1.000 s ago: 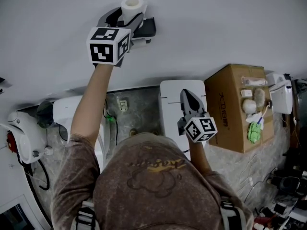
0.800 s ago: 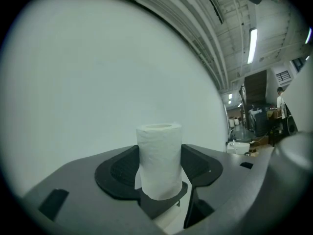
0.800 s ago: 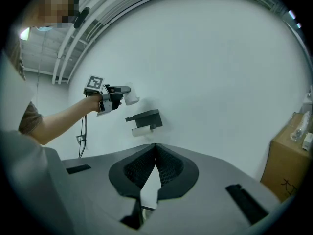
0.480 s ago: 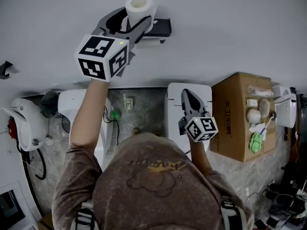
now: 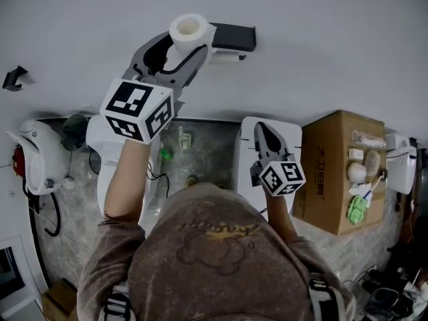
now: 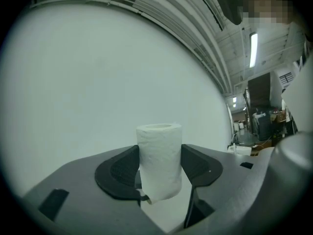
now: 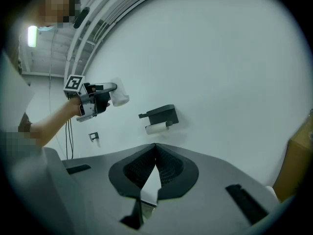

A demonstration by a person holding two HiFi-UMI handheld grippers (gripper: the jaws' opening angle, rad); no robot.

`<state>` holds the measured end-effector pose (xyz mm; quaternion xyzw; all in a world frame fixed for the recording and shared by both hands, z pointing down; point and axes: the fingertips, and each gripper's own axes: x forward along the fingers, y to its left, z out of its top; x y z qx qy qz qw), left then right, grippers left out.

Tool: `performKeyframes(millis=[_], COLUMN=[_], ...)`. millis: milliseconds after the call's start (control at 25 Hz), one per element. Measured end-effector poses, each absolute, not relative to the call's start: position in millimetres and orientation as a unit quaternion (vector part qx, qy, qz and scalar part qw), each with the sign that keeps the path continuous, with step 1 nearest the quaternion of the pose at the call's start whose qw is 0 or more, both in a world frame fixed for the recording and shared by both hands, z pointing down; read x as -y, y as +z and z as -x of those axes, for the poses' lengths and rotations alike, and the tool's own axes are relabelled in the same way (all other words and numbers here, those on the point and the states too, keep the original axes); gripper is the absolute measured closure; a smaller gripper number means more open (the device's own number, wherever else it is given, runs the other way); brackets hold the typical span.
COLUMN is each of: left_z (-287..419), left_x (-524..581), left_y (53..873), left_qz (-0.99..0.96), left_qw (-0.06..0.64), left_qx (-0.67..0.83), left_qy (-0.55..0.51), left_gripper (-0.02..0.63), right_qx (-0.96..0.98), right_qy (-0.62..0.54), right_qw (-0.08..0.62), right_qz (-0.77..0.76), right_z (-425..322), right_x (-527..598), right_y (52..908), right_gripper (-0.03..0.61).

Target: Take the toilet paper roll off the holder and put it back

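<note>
My left gripper (image 5: 187, 37) is shut on a white toilet paper roll (image 5: 188, 30), held upright by its sides with the hollow core facing up. In the left gripper view the roll (image 6: 159, 160) fills the gap between both dark pads, with bare white wall behind it. The black wall holder (image 5: 233, 37) is just right of the roll and apart from it, with a white cylinder (image 5: 226, 57) under its shelf. My right gripper (image 5: 262, 127) hangs lower, shut and empty. From the right gripper view, the holder (image 7: 159, 116) and the held roll (image 7: 119, 97) show ahead.
A cardboard box (image 5: 338, 159) carrying small items stands at the right by the wall. A white panel (image 5: 244, 159) lies below my right gripper. White fixtures (image 5: 33, 152) and cables sit at the left, and a small dark hook (image 5: 13, 79) is on the wall.
My left gripper has drawn the roll leftwards off the holder, so a gap now shows between them. The right gripper has barely shifted.
</note>
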<state>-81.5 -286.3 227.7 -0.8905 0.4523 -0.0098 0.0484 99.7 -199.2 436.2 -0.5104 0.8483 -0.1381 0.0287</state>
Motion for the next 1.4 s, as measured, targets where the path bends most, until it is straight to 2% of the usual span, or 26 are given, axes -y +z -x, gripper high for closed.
performKeyframes(millis=[960, 1400], left_z=[124.7, 130.7], left_x=[224.2, 214.4], left_y=[339.5, 349.3], left_qz=[0.884, 0.878], left_qw=[-0.03, -0.035], left_qx=[-0.466, -0.478], left_qy=[0.023, 0.013], left_gripper=[0.334, 0.334], right_qx=[-0.861, -0.862], right_qy=[-0.134, -0.134], right_qw=[0.024, 0.028], right_qz=[0.49, 0.489], right_z=[-79.2, -74.1], right_x=[195.1, 192.8], right_y=[431.3, 429.4], right_gripper=[0.582, 0.581])
